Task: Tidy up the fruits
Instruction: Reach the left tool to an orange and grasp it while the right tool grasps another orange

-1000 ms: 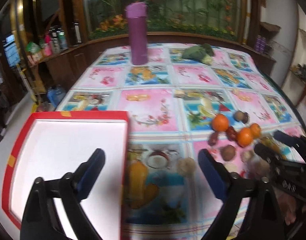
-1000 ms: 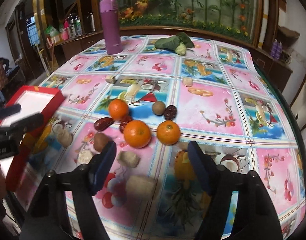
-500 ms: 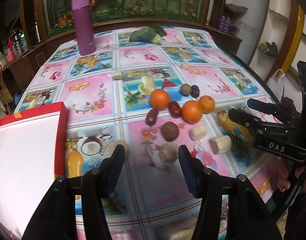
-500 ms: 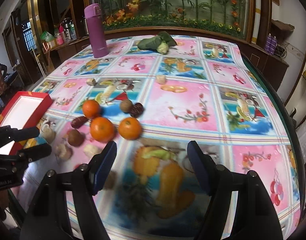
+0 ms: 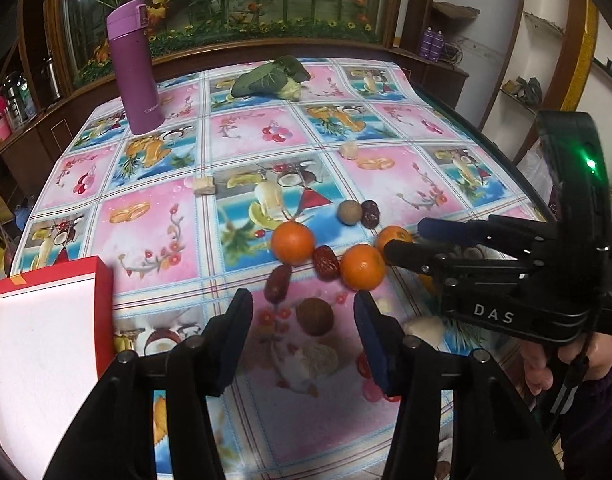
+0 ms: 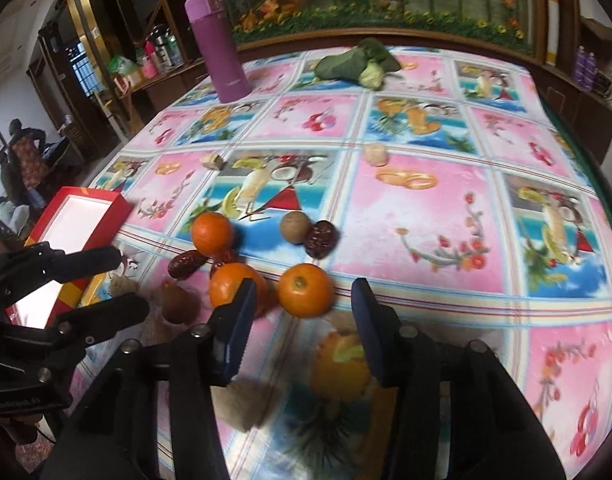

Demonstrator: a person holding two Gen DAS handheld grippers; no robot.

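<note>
Three oranges lie in a cluster on the tablecloth: one at the left (image 5: 292, 241), one in the middle (image 5: 362, 266), one at the right (image 6: 305, 289). Red dates (image 5: 326, 263), brown round fruits (image 5: 314, 316) and pale pieces (image 5: 317, 356) lie among them. My left gripper (image 5: 303, 332) is open and empty, just short of the brown fruit. My right gripper (image 6: 301, 316) is open and empty, with the right orange just ahead between its fingers. It shows in the left wrist view (image 5: 404, 240) beside the oranges. A red box with a white inside (image 5: 29, 344) sits at the left.
A purple flask (image 5: 134, 67) stands at the far left of the table. A green leafy vegetable (image 5: 271, 76) lies at the far edge. Small pale pieces (image 5: 204, 186) lie mid-table. The table's right edge (image 5: 502, 152) drops off near shelves.
My left gripper has swung right from over the red box to the fruit cluster and come closer. My right gripper has moved in toward the oranges.
</note>
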